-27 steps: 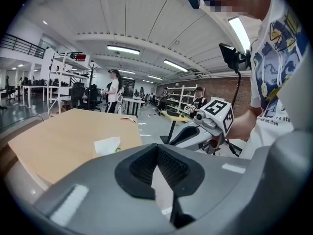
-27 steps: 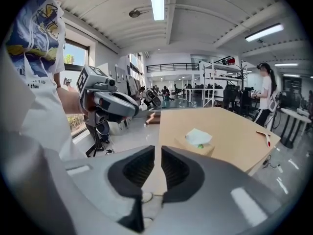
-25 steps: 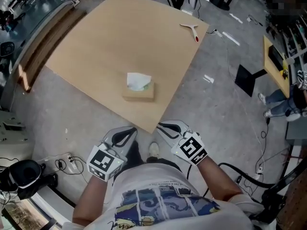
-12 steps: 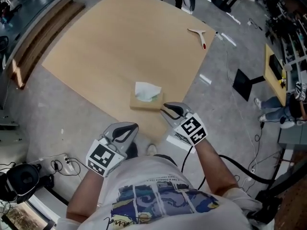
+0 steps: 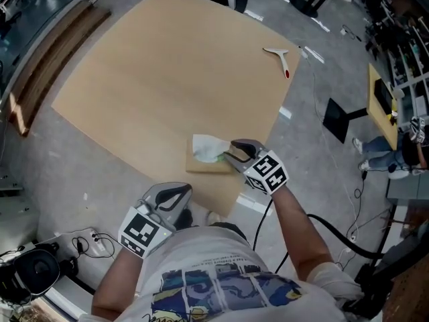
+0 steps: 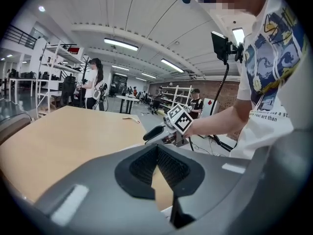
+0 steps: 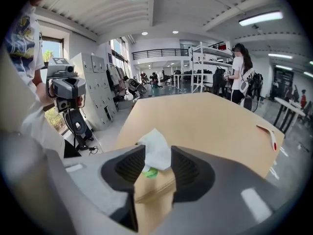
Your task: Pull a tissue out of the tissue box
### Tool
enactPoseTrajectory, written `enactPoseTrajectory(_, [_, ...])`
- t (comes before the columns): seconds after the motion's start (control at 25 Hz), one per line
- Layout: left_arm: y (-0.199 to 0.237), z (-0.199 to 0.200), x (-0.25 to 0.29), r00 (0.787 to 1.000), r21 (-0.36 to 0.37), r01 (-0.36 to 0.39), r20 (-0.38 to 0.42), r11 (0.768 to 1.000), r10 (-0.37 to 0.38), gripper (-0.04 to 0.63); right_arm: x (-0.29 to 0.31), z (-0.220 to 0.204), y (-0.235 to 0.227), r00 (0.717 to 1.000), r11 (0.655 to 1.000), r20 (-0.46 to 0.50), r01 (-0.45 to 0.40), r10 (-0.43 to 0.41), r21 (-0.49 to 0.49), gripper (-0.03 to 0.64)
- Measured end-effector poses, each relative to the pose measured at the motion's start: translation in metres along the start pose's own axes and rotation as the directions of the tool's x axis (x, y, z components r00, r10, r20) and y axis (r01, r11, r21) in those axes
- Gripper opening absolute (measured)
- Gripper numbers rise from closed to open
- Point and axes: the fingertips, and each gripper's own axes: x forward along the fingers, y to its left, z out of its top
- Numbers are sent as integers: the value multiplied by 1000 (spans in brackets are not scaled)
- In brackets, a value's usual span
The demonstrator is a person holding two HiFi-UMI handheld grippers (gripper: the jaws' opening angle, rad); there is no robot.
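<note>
Tan table (image 5: 154, 79): off its edge at 7 o'clock, the left gripper (image 5: 182, 192) hangs closed and empty. At the 6 o'clock corner sits the tissue box (image 5: 208, 165). The right gripper (image 5: 229, 151), newly arrived at its 3 o'clock, has just opened its jaws astride the tissue (image 5: 206, 147), so we expect the pinch next.

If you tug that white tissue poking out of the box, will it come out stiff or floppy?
Probably floppy and very light: the tissue stands in a soft, crumpled peak. It looks thin, so a sharp yank might tear it. The box is small cardboard, loose on the table, so it may lift or slide along.
</note>
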Motion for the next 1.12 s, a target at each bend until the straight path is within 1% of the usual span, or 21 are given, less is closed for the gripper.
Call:
enactPoseTrajectory(0.2, [10,0,2,1000,-2,23,-9,1000,-23,5,24,-5,-15,998,996,-32,-61,63,72,169])
enactPoseTrajectory(0.4, [16,-9,1,999,-28,27,-18,999,-28,5,39,-12,-18,991,984,-50,-113,121,135,169])
enactPoseTrajectory(0.52, [18,-12,4,999,-26,26,-26,999,-27,5,45,-14,-17,987,978,-52,-142,152,155,169])
enactPoseTrajectory(0.68, [22,-9,6,999,-35,26,-20,999,-26,5,47,-15,-14,985,975,-56,-153,164,161,167])
enactPoseTrajectory(0.84, [23,-11,7,999,-50,31,-28,998,-33,5,50,-13,-12,985,977,-63,-151,162,154,139])
enactPoseTrajectory(0.96, [23,-12,8,999,-53,34,-35,998,-36,5,47,-13,-10,985,978,-66,-149,159,144,96])
enactPoseTrajectory(1.12, [23,-12,8,999,-52,43,-20,998,-44,5,46,-12,-3,985,985,-79,-146,154,96,48])
